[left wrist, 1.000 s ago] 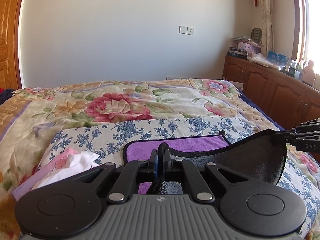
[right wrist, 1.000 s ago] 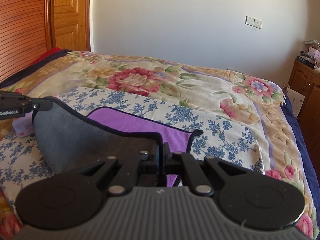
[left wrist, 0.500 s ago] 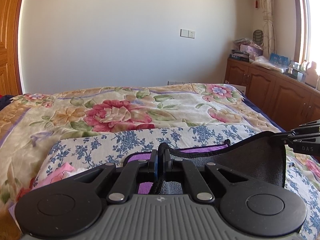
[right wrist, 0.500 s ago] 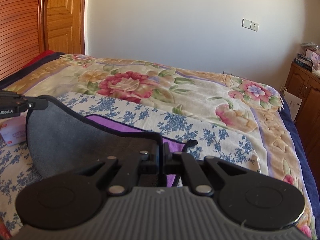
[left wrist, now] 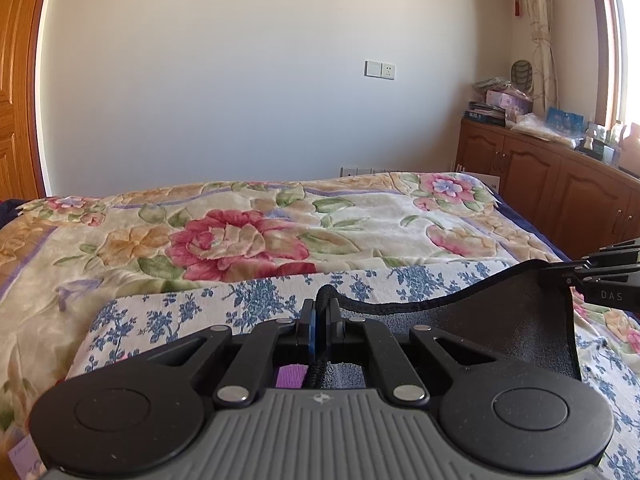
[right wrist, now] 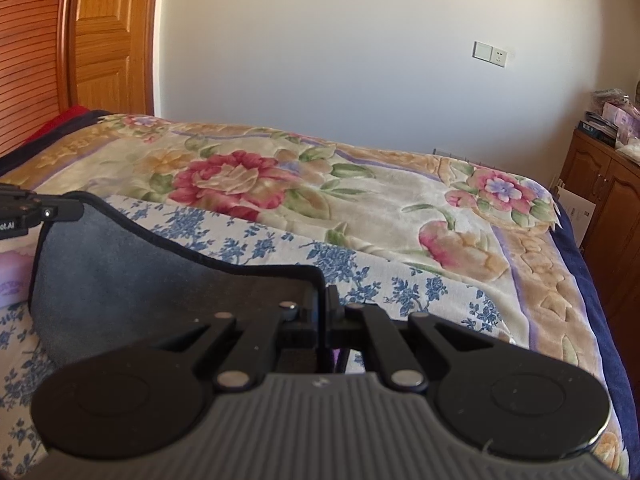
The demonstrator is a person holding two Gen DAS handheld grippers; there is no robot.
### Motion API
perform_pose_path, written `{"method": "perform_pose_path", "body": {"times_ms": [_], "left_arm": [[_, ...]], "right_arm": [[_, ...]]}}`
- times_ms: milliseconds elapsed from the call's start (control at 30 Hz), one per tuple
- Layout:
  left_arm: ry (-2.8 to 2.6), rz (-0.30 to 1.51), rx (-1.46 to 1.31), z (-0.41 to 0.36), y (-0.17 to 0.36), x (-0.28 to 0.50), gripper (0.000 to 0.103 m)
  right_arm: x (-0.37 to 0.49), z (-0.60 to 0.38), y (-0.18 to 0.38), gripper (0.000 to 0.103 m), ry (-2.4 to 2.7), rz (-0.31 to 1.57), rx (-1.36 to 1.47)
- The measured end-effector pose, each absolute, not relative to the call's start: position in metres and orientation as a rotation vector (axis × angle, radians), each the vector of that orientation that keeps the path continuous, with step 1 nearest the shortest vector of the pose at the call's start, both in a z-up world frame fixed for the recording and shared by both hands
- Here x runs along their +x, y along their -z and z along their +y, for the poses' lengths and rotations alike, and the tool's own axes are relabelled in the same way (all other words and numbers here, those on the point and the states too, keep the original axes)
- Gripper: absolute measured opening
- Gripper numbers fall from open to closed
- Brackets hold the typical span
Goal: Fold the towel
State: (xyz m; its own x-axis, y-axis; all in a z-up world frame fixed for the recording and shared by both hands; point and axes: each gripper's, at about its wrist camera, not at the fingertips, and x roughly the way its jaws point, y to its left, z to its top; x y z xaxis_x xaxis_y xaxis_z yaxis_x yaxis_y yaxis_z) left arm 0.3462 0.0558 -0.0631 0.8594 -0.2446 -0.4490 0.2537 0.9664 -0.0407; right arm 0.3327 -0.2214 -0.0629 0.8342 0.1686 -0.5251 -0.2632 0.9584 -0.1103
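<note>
Above the blue-flowered white cloth (left wrist: 256,300) on the bed, the left gripper (left wrist: 320,322) and right gripper (right wrist: 323,312) each pinch a corner of the grey, purple-backed towel (right wrist: 120,264); it hangs stretched between them.

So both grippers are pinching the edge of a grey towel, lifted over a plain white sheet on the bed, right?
Not quite. The sheet under the towel is not plain white: it is white with blue flowers, as the left wrist view shows. The rest holds: the left gripper and right gripper each pinch the grey towel's edge, lifted over the bed.
</note>
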Motion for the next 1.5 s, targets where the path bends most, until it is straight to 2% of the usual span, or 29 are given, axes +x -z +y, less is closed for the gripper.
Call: {"method": "perform_pose_path", "body": {"times_ms": [833,1500], "left_arm": [[0.211,0.488,0.046,0.053,0.092,0.39,0.005],[0.159,0.546,0.119,0.039,0.132,0.423,0.006]], "right_arm": [[0.374,-0.209,0.093,0.004,-0.229,0.56,-0.32],[0.391,-0.218,0.132,0.004,-0.201,0.617,-0.29]]}}
